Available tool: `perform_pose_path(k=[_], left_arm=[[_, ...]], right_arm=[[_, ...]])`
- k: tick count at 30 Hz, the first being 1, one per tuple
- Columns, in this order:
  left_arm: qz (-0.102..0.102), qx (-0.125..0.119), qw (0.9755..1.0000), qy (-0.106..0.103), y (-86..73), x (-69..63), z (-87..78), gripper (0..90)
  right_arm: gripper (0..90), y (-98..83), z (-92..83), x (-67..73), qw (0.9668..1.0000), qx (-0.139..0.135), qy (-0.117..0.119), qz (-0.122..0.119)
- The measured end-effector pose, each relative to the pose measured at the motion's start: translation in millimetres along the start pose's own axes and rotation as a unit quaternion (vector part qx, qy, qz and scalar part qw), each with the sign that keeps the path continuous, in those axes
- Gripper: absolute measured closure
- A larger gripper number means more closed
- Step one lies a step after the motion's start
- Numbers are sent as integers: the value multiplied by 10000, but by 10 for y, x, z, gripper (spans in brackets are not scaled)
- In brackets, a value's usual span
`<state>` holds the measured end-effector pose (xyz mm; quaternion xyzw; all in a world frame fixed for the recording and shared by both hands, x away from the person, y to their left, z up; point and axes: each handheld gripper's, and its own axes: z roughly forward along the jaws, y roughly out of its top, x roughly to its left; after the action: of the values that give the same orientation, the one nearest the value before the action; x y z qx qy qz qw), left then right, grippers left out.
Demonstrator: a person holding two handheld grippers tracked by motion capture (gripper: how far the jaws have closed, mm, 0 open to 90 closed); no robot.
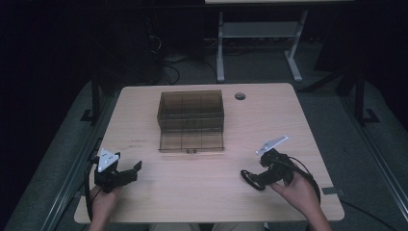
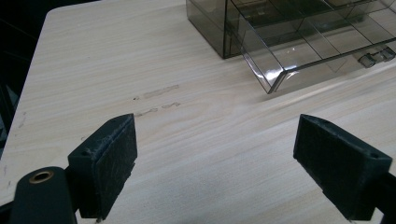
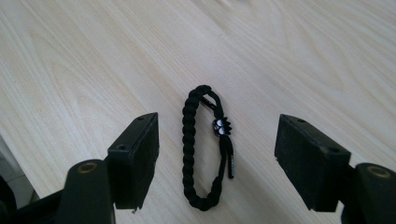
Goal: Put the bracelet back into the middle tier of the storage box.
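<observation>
On the pale wooden counter (image 1: 202, 192) a black braided bracelet (image 3: 201, 154) lay flat, near the 5 o'clock part of the surface in the high view, where it (image 1: 252, 179) showed as a dark loop just at the tip of the right claw (image 1: 262, 179). In the right gripper view the bracelet sat between that claw's (image 3: 217, 158) two black jaws, which stood wide apart, released and touching nothing; the braid ran lengthwise from 12 to 6 o'clock, with a small bead and a loose cord end on its 3 o'clock side. The person's right hand (image 1: 296, 190) held the tool from the counter's near edge.

The left claw (image 1: 130, 172) rested at about 7 o'clock on the counter, well apart from the bracelet, held by the left hand (image 1: 103, 202). Its (image 2: 215, 158) jaws were likewise spread wide and empty (bare wood showed between them).

A smoky transparent compartment box (image 1: 191, 113) stood toward 12 o'clock, near the counter's centre, its lid (image 1: 191, 142) folded down flat toward the person. In the left gripper view the box (image 2: 299, 32) lay at 1 o'clock, its dividers visible through the walls.
</observation>
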<state>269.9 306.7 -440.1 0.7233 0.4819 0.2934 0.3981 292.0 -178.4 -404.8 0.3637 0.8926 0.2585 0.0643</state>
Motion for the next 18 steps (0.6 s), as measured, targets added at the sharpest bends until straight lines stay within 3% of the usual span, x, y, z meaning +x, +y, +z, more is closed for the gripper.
perform_pose_path(k=[18], left_arm=[[-15,6,10000,-1,1,1,-4,131]], right_arm=[[387,-38,213,58,9994,329,66,17]])
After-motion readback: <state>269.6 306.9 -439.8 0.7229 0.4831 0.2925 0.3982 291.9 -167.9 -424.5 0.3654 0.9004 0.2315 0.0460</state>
